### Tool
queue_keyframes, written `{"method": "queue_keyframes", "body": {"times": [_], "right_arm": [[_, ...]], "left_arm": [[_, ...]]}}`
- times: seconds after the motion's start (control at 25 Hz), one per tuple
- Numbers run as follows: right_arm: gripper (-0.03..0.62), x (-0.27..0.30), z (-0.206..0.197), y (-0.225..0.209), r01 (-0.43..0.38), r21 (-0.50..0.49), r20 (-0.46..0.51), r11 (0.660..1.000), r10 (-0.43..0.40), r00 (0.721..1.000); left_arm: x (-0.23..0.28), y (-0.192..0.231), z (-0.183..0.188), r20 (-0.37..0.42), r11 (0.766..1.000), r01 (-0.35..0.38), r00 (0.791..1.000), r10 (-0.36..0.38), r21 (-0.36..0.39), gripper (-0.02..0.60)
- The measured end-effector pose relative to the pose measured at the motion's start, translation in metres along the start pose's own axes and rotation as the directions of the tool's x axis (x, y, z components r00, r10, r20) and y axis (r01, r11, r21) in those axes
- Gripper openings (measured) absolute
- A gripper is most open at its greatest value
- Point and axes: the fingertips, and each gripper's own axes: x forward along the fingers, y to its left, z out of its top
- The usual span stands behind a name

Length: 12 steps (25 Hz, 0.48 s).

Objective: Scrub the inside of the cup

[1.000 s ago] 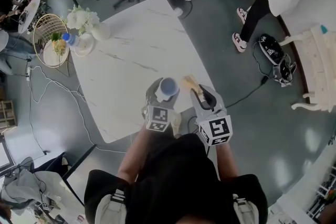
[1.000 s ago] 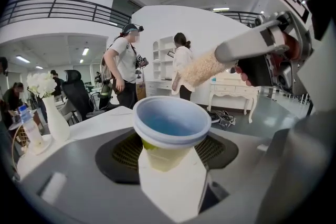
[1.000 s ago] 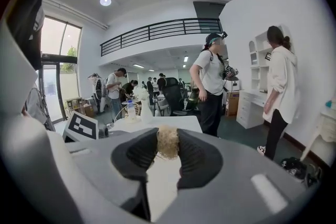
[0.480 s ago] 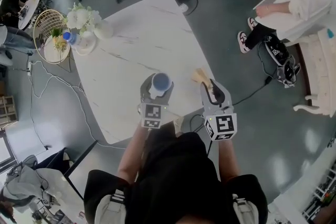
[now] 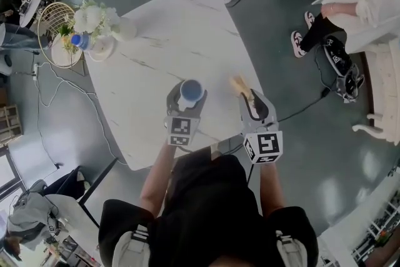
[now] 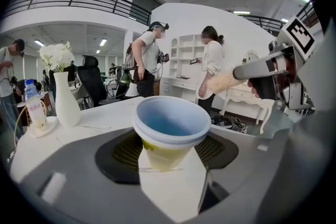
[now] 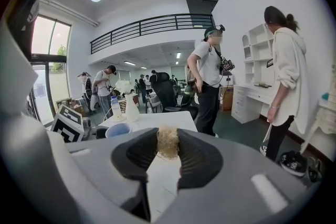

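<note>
The left gripper (image 5: 187,100) has its 2 jaws set wide and pressed against the sides of a small tapered cup (image 6: 170,131) with a pale blue inside and a yellow lower wall. The cup stands upright between them, mouth up. It is over the white marble-patterned table (image 5: 169,40), close to the edge nearest the person. No view shows whether its base touches the tabletop.

The right gripper (image 5: 250,99) has its jaws closed on a straw-coloured bundle of scrubbing fibre (image 7: 168,142), which sticks out past the tips. The bundle is to the right of the cup and clear of it, by the table's right edge, outside the cup's mouth.

At the table's far left corner stand a white vase (image 5: 123,29) of white flowers (image 5: 90,17) and a clear bottle with a blue cap (image 5: 79,42). A gold wire basket stand (image 5: 52,17) is on the floor just off that corner. Other people stand beyond the table's far edge and to its right.
</note>
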Motion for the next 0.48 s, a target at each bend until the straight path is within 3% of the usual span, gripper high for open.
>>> {"method": "queue_keyframes", "body": {"times": [0.48], "right_arm": [[0.107,0.045,-0.019,-0.005,-0.022,0.047,-0.066,0.999,0.025,0.998]], "left_arm": [[0.039,0.017,-0.027,-0.039,0.999,0.03,0.999,-0.031,-0.025,0.316]]}}
